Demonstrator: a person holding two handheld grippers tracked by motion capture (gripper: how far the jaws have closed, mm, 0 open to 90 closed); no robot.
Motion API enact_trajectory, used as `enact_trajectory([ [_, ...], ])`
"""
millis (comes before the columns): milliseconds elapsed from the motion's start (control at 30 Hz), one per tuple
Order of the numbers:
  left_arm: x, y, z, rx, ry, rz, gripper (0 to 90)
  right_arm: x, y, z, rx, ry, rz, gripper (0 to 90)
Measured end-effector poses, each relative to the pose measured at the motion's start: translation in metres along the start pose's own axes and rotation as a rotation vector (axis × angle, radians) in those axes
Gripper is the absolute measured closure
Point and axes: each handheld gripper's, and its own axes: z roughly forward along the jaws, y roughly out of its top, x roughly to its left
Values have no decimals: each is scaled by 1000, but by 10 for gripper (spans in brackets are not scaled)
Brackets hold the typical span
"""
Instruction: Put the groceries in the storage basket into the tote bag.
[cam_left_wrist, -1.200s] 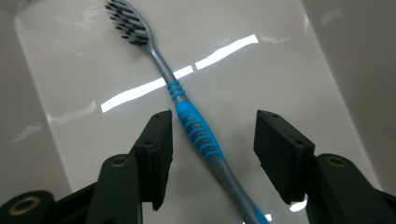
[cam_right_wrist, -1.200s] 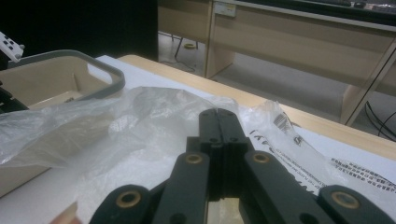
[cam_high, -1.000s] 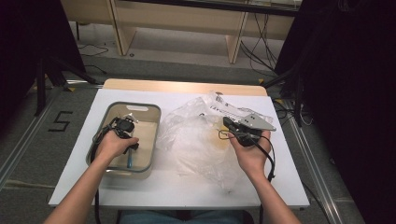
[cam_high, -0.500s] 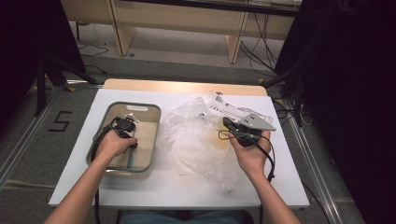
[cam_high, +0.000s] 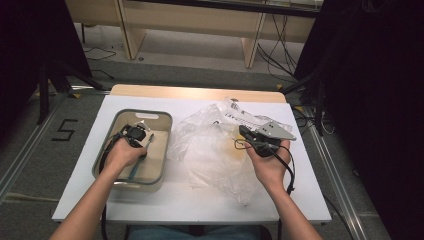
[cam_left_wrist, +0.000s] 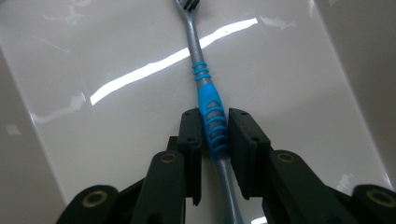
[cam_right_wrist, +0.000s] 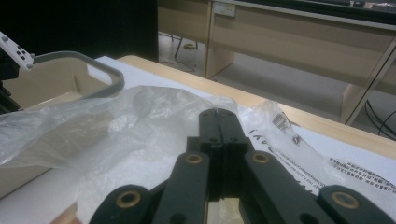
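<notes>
From the high view, a person sits at a white table (cam_high: 200, 200) with a gripper in each hand. The left gripper (cam_high: 135, 134) reaches down into a beige tub (cam_high: 159, 175) on the left side of the table. A toothbrush (cam_high: 142, 155) with a blue grip lies on the tub's floor. The right gripper (cam_high: 247, 136) rests over a crinkly clear plastic bag (cam_high: 210, 150) in the middle of the table. It looks like it holds the bag still, perhaps so the brush can go in.

In the left gripper view, the left gripper (cam_left_wrist: 215, 128) points down at the tub floor. Its jaws have just been closing. They now sit on both sides of the blue grip of the toothbrush (cam_left_wrist: 209, 105), touching it. That is the fat part, so it is easy to hold.

In the right gripper view, the right gripper (cam_right_wrist: 219, 122) has its jaws pressed tight together. The plastic bag (cam_right_wrist: 116, 126) lies under and around them. Whether a bit of bag is pinched between them cannot be told. The tub (cam_right_wrist: 93, 65) stands just behind the bag.
</notes>
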Motion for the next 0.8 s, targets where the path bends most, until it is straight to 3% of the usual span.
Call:
enact_trajectory([
  [267,-1,0,0,-7,4,28,786,0,0,1,4,3,-3,900],
  [800,0,-2,-2,-19,0,20,791,1,-1,2,4,1,-4,900],
])
